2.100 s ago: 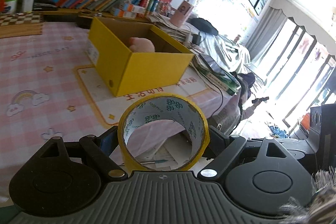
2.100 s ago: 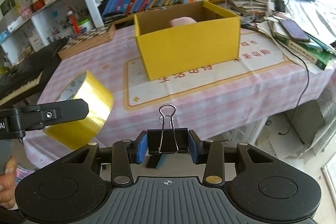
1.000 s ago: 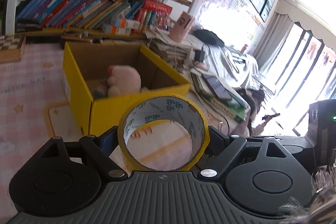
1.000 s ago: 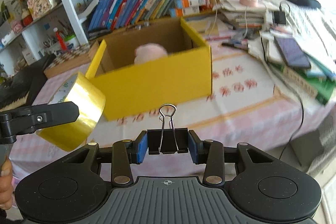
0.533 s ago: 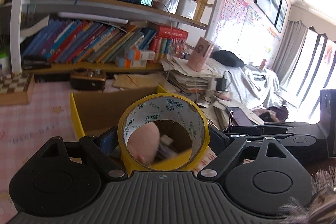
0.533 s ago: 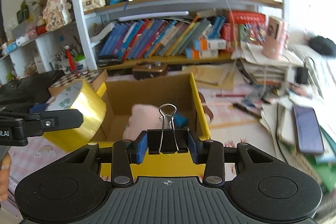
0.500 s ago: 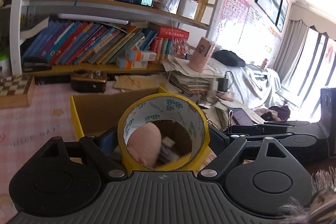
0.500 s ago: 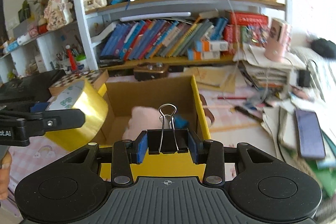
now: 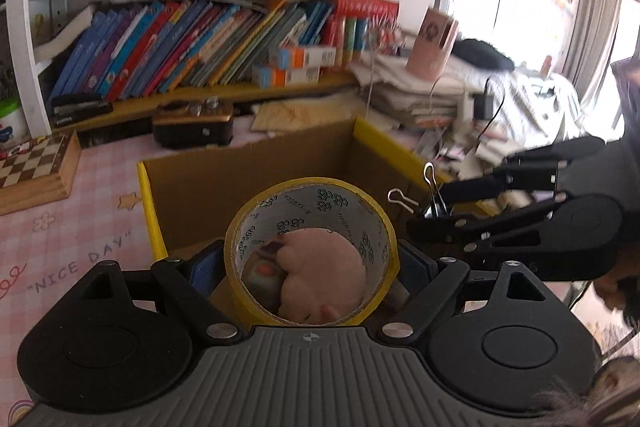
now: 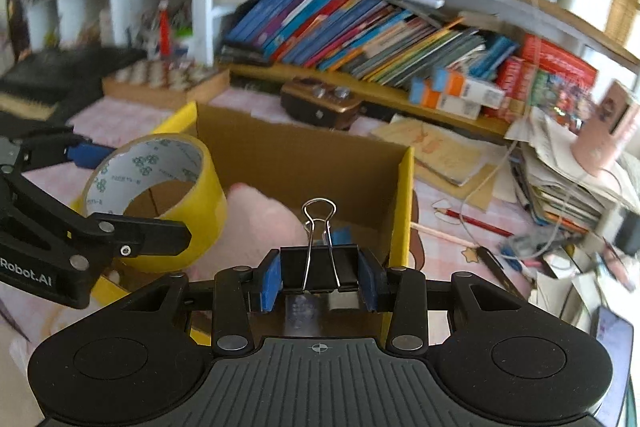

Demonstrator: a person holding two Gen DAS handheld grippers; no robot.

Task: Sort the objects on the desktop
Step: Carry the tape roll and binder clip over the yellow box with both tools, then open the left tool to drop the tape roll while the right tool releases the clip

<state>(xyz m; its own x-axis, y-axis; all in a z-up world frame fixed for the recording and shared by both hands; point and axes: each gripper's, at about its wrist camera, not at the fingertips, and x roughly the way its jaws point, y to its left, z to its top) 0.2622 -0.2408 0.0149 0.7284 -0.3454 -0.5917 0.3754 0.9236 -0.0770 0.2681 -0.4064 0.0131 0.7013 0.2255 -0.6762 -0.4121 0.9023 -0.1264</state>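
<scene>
Left claw (image 9: 312, 267) clamped the yellow tape roll (image 9: 311, 253) above the open yellow box (image 9: 256, 163). Right claw (image 10: 319, 281) pinched a black binder clip (image 10: 319, 269) over the same box, above a pink plush (image 10: 260, 223).

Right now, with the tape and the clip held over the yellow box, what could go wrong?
The yellow tape roll hangs over the yellow box edge, so it may land outside. It could bounce off the pink plush toy. The left gripper and right gripper, holding the binder clip, sit close and might bump.

pink plush toy (image 9: 320, 275): partly hidden behind tape roll (image 9: 312, 223) | shelf books (image 10: 360, 31): blurred
</scene>
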